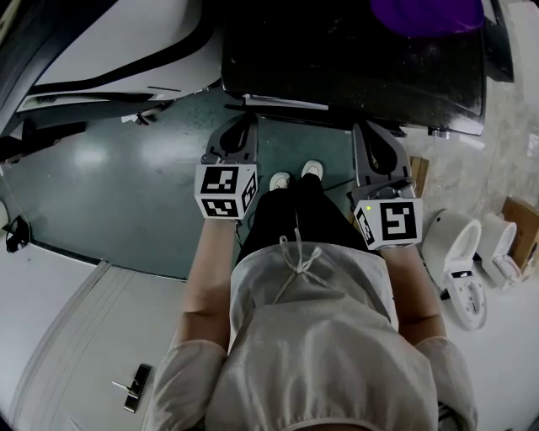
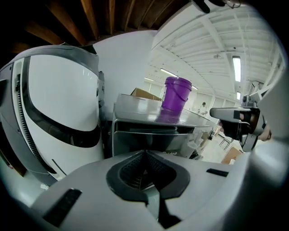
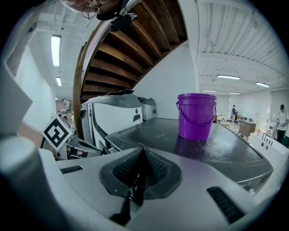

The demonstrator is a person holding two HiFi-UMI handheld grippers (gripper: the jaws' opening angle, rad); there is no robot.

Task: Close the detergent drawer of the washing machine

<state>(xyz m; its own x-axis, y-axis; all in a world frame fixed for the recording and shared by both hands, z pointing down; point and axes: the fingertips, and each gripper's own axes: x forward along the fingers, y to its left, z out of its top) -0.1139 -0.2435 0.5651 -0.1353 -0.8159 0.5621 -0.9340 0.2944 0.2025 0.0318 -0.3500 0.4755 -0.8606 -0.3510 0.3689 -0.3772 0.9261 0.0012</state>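
Observation:
The washing machine [image 1: 354, 59] is a dark top-loading box straight ahead, with a purple bucket [image 1: 425, 13] standing on its lid. A pale strip, the detergent drawer [image 1: 285, 103], juts a little from its front edge. My left gripper [image 1: 238, 130] is shut and empty, just below the drawer's left end and not touching it. My right gripper [image 1: 370, 133] is also shut and empty, close to the machine's front at the right. The left gripper view shows the machine's front panel [image 2: 144, 128] and the bucket [image 2: 176, 92] beyond shut jaws. In the right gripper view the bucket [image 3: 196, 115] stands on the lid.
A large white curved machine [image 1: 109, 42] stands to the left. White ceramic fixtures [image 1: 459, 252] and cardboard boxes [image 1: 522, 223] lie at the right. The person's shoes [image 1: 295, 175] stand on the green floor between the grippers. A small tool [image 1: 135, 387] lies at the lower left.

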